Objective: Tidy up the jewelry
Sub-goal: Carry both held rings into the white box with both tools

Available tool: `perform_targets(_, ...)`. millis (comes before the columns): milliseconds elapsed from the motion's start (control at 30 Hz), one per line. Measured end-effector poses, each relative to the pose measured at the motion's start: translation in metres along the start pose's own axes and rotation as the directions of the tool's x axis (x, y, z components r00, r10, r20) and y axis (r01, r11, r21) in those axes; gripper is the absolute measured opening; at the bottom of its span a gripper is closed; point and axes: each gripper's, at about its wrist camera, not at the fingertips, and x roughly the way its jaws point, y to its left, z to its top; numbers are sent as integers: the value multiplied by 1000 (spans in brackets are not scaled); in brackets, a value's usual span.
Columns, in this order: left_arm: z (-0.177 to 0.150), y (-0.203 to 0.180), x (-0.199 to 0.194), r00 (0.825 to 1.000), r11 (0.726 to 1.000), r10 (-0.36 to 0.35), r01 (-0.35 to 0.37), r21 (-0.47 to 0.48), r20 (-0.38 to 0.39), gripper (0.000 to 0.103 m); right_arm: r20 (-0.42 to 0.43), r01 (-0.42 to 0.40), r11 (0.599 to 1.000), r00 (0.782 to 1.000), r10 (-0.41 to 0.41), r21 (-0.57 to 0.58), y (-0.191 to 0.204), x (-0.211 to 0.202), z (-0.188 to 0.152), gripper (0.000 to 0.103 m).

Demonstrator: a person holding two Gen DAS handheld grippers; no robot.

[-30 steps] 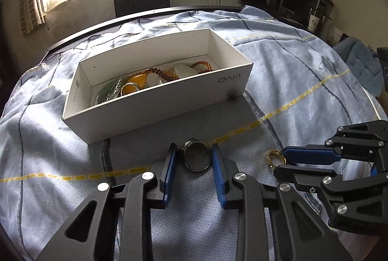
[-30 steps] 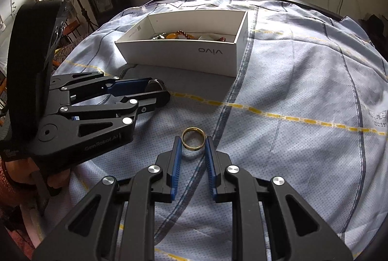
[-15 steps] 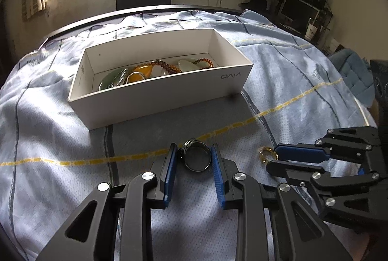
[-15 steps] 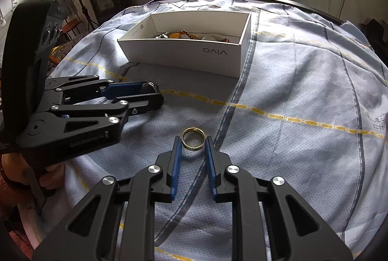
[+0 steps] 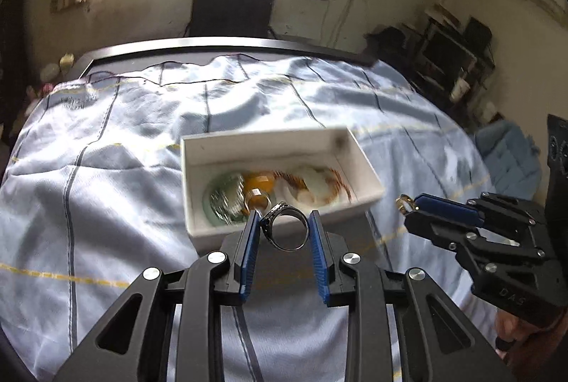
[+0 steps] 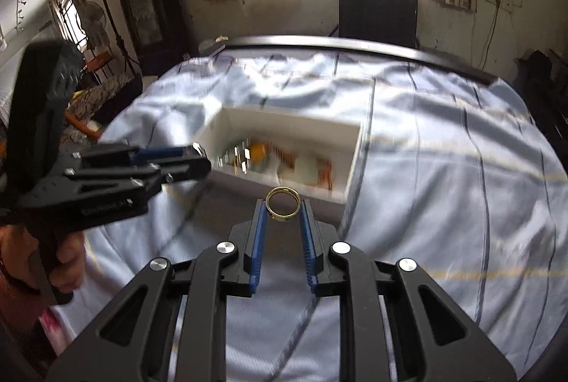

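Here the left gripper (image 5: 284, 228) pinches a dark silver ring (image 5: 285, 230) and the right gripper (image 6: 283, 208) clamps a gold ring (image 6: 283, 204), both apparently just short of the blurred white box (image 5: 227, 231) of jewelry

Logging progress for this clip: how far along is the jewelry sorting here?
Done: beads and stones already lie in the white box. In hand: the left gripper holds a dark ring, the right gripper a gold ring, both near the box. Left: dropping both in.
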Motion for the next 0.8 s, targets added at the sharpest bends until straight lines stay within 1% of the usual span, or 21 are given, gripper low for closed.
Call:
perform_targets(33, 5, 2, 3, 1000, 1000, -3, 3, -9, -8, 28, 0, -2, 1000, 1000, 2, 7, 0, 1, 8, 19)
perform_targets(133, 20, 9, 14, 999, 999, 27, -28, -22, -19, 28, -27, -12, 1000, 1000, 13, 24, -1, 15, 31, 18)
perform_targets(200, 26, 14, 25, 999, 999, 43, -44, -32, -31, 28, -60, -2, 999, 998, 4, 34, -3, 34, 41, 18)
perform_targets(233, 28, 16, 29, 998, 998, 38, -39, -40, -41, 28, -80, 3, 999, 997, 0, 38, -4, 45, 45, 18)
perform_targets(300, 30, 21, 41, 998, 998, 23, -27, -63, -59, 28, -107, 18, 999, 994, -13, 40, -6, 63, 48, 18)
perform_targets(400, 30, 25, 54, 996, 997, 32, -37, -63, -77, 28, -144, 40, 998, 989, -33, 47, -12, 92, 50, 18)
perform_targets(500, 29, 28, 65, 995, 996, 54, -60, -60, -89, 28, -169, 43, 997, 985, -33, 57, -18, 108, 47, 18)
perform_targets(633, 28, 33, 74, 993, 995, 70, -77, -69, -95, 28, -185, 50, 997, 982, -37, 63, -21, 121, 45, 18)
perform_targets(700, 28, 31, 76, 992, 994, 90, -95, -54, -92, 28, -177, 67, 997, 983, -58, 43, -20, 123, 46, 19)
perform_targets(800, 29, 27, 78, 988, 992, 121, -124, -28, -91, 29, -179, 70, 997, 982, -63, 33, -18, 126, 47, 19)
